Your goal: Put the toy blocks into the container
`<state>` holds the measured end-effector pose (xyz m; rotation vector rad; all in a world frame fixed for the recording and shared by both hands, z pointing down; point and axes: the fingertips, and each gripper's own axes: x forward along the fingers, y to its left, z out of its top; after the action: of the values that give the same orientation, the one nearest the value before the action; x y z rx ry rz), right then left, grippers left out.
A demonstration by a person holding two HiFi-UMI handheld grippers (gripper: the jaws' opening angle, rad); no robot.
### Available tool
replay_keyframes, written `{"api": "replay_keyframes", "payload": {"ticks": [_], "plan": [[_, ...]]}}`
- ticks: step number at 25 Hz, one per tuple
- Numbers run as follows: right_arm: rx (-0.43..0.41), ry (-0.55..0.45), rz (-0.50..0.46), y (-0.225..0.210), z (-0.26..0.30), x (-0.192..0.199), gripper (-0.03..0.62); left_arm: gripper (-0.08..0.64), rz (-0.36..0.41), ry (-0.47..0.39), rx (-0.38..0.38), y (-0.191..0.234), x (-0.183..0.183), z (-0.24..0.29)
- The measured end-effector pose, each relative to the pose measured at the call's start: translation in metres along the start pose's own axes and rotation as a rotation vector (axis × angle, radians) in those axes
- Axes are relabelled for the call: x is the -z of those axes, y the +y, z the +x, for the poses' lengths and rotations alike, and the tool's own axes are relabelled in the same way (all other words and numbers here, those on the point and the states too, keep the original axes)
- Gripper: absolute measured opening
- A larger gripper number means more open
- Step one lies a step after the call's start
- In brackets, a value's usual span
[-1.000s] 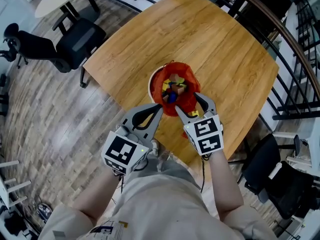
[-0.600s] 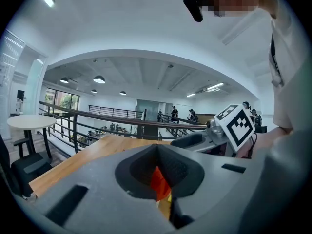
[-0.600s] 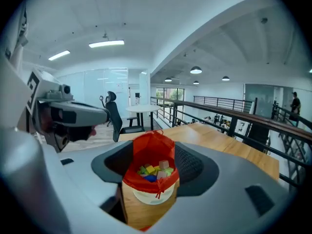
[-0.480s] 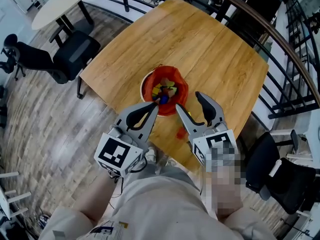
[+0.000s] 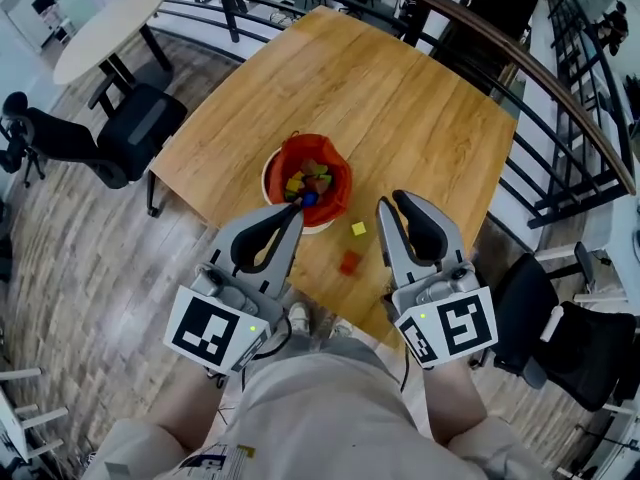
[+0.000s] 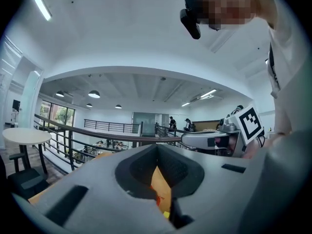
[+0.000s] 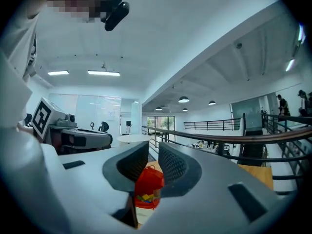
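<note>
A white container (image 5: 268, 180) lined with a red bag (image 5: 336, 182) stands on the wooden table (image 5: 420, 108) and holds several coloured toy blocks (image 5: 304, 179). A yellow block (image 5: 358, 229) and a red block (image 5: 349, 262) lie on the table to its near right. My left gripper (image 5: 295, 209) hangs above the container's near rim, shut and empty, its tips touching (image 6: 157, 147). My right gripper (image 5: 392, 204) hovers right of the two loose blocks. Its jaws have just been closing to a narrow gap (image 7: 153, 151) with nothing between them. The bag (image 7: 148, 182) shows through that gap.
The table's near edge (image 5: 330, 318) is close to the loose blocks. A dark railing (image 5: 560, 98) runs along the right side. Black office chairs stand at the left (image 5: 125, 133) and the lower right (image 5: 560, 348). A round white table (image 5: 105, 18) is at the far left.
Both grippers have lifted up and back from the red bag toward the person. The right jaws let go of the bag's edge and narrowed. Two loose blocks now show on the table.
</note>
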<state>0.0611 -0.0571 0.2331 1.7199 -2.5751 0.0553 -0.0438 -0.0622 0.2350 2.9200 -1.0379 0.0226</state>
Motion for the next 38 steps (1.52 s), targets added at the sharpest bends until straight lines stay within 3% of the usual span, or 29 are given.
{"api": "replay_keyframes", "payload": {"ticks": [5, 16, 27, 32, 38], "plan": [[0.016, -0.019, -0.021, 0.003, -0.027, -0.015, 0.049, 0.012, 0.042, -0.031, 0.021, -0.020, -0.022, -0.007], [0.061, -0.119, -0.031, 0.011, -0.086, -0.040, 0.028, 0.012, 0.022, -0.053, 0.110, -0.070, -0.033, -0.012], [0.126, -0.055, 0.019, 0.005, -0.119, -0.016, 0.026, 0.012, 0.052, -0.040, 0.203, -0.108, -0.016, -0.006], [0.177, -0.052, -0.139, 0.007, -0.125, -0.015, 0.026, 0.012, 0.044, -0.022, 0.233, -0.115, -0.009, -0.004], [0.172, -0.045, -0.105, 0.006, -0.125, -0.011, 0.026, 0.012, 0.042, -0.003, 0.241, -0.116, -0.005, -0.002]]}}
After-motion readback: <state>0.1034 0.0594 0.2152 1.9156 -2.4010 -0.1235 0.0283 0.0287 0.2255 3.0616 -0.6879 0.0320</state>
